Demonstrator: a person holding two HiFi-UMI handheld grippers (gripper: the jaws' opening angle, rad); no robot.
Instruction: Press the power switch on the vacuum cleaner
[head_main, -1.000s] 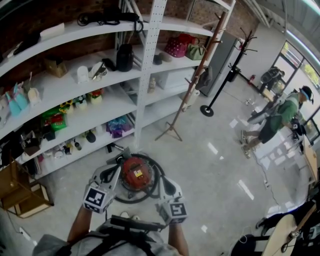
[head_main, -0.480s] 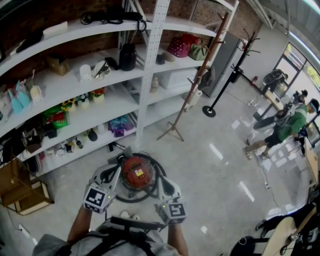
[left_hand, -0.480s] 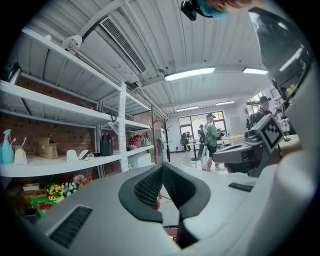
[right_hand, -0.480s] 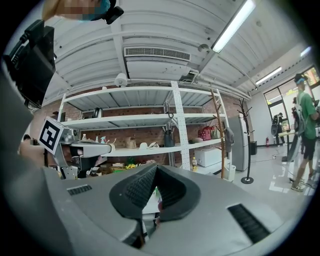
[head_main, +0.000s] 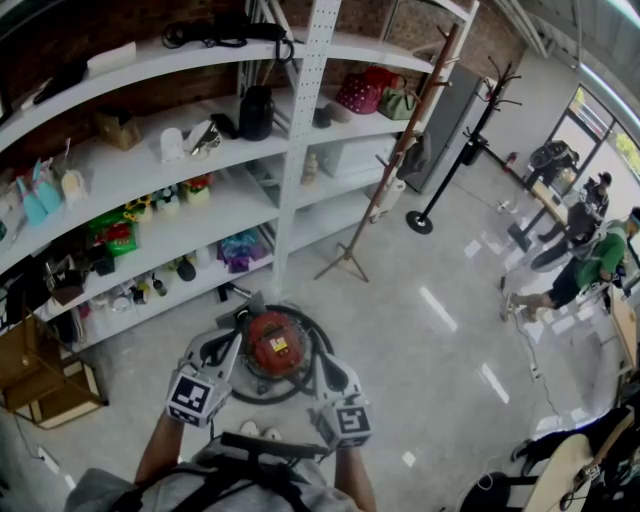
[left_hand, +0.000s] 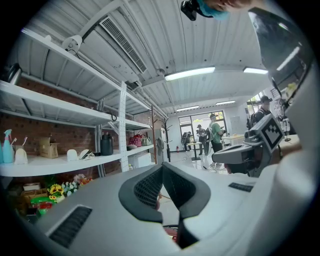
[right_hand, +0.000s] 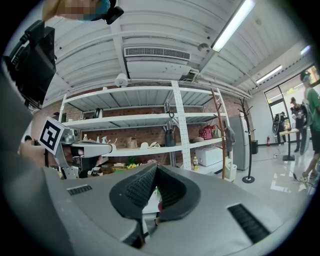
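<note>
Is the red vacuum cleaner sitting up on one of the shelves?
No, the vacuum cleaner stands on the floor in front of the shelves.

Vacuum cleaner: red body, small yellow label on top, black hose.

Left gripper and right gripper: grey shells, black ribbed pads, marker cubes in black-and-white squares.

Shelving: white. Brick wall: red-brown. Floor: pale grey, glossy.

Upper shelf: one pink-red bag, one green bag.
</note>
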